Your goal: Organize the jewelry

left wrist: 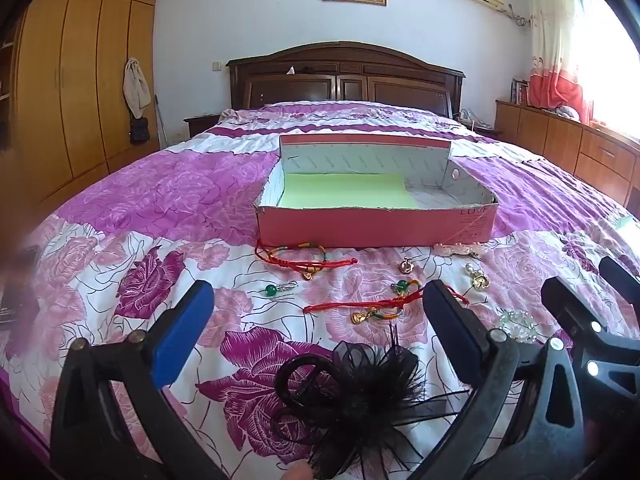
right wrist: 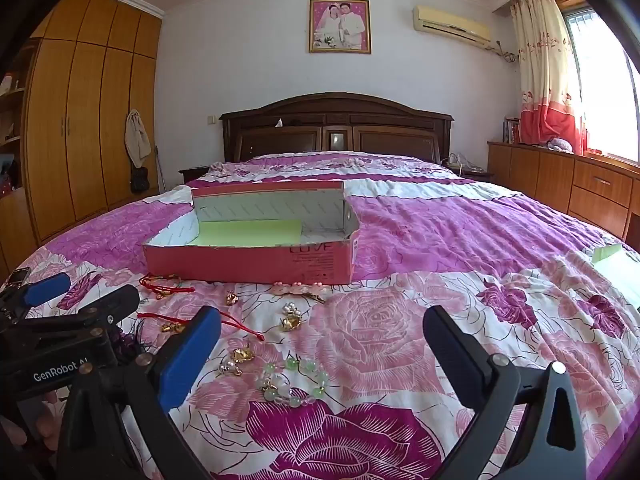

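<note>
Jewelry scattered on floral bed point(left wrist: 160, 208) before pink box point(left wrist: 376, 232); left tongs point(left wrist: 320, 312) and right tongs point(right wrist: 320, 340) both spread wide, holding nothing.

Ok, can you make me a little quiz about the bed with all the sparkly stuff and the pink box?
1. True or false: the pink box already holds jewelry.
2. What lies nearest the left gripper? A) black feather hair clip B) green bead bracelet C) the box
3. Fill in: both grippers' jaws stand ____.

Key
1. False: only a green sheet shows inside.
2. A
3. Open. The right gripper hangs over the bracelet, gripping nothing.
</note>
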